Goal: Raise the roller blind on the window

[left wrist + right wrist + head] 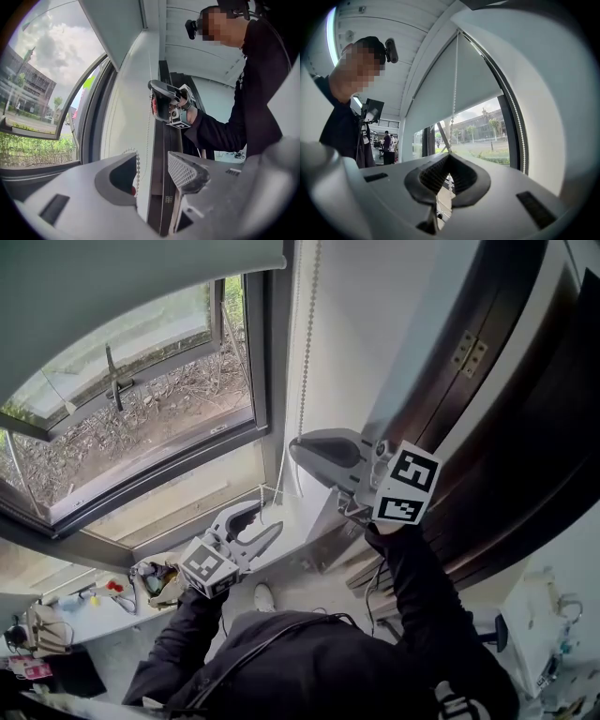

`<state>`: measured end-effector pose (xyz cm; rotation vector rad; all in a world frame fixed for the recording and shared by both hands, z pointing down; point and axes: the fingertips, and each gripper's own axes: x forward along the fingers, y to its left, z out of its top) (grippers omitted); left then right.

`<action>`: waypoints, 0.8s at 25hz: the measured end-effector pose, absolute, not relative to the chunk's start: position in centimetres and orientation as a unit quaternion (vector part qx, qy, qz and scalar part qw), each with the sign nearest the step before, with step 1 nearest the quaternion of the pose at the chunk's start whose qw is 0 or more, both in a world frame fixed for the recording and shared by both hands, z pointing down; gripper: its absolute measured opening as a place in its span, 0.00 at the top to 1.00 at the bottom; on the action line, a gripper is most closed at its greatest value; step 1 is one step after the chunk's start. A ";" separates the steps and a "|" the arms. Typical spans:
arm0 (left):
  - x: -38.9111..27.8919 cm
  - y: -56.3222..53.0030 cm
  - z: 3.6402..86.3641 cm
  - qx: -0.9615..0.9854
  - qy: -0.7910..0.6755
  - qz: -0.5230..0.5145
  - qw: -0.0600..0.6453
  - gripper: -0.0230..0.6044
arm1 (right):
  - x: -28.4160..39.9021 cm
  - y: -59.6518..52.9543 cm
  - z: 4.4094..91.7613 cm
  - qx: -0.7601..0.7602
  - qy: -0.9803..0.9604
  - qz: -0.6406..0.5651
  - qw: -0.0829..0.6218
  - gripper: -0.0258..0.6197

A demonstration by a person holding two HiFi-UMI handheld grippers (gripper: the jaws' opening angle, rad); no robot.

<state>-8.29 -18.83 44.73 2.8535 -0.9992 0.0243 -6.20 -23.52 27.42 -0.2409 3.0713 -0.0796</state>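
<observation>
Clamping the chain [303, 352] in our right gripper [296, 450], we hold our left gripper [267, 518] lower, jaws apart, chain between them.

Pretty tight slot here: the bead chain [302, 381] hangs down a narrow white wall strip [347, 334], boxed in by the window frame [266, 362] on one side and the dark door frame [516, 399] on the other. The right gripper [302, 450], clamped on the chain, blocks the way up for the left gripper [261, 521]. The stretch of chain between them is clear.
</observation>
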 end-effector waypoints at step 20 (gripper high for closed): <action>-9.3 -19.2 36.1 0.944 -0.326 -0.046 0.032 0.62 | -5.8 -23.4 37.7 -0.103 0.992 -0.057 -0.039 0.95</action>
